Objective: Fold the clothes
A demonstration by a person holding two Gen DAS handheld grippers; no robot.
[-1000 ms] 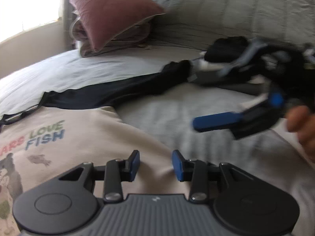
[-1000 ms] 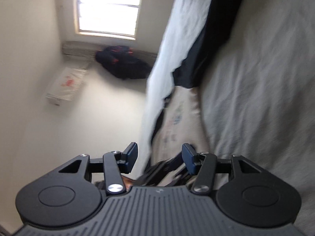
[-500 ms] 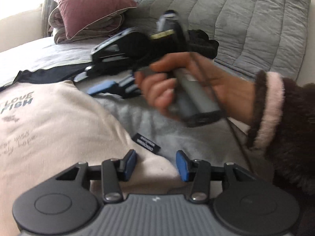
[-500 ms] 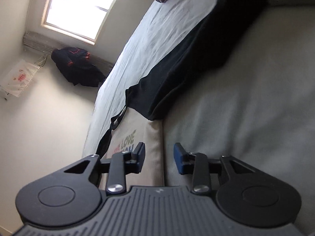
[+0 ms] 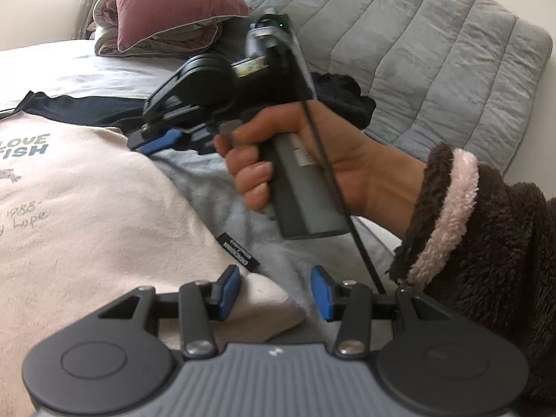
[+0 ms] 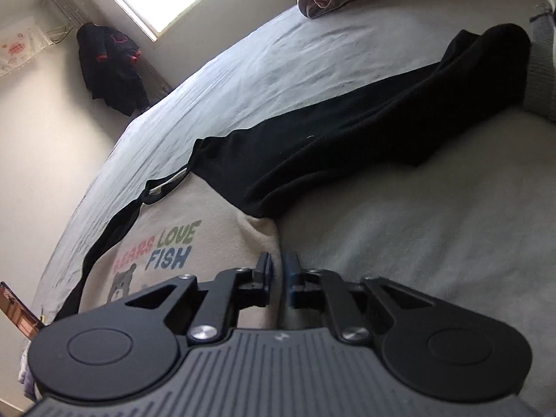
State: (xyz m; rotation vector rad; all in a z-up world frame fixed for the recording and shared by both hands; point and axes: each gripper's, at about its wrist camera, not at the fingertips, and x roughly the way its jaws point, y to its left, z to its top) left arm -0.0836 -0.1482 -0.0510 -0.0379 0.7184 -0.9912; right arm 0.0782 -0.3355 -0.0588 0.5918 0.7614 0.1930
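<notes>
Black claw (image 5: pixel 274 292), blue pads (image 5: pixel 230 289), silver screws; brown fleece sleeve (image 5: pixel 493 229), pink cuff (image 5: pixel 448 212).

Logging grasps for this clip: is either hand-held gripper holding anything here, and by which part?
The right hand-held gripper is shut on the side edge of the cream printed sweatshirt, near its black sleeve. The left hand-held gripper is open, holding nothing.

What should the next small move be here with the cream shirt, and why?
Probably close the left tool on the shirt's bottom corner. It is open with that corner lying between its fingers, while the right tool looks pinched on the edge of the cream shirt near the black sleeve. With both tools gripping that side, it could be lifted and folded over.
</notes>
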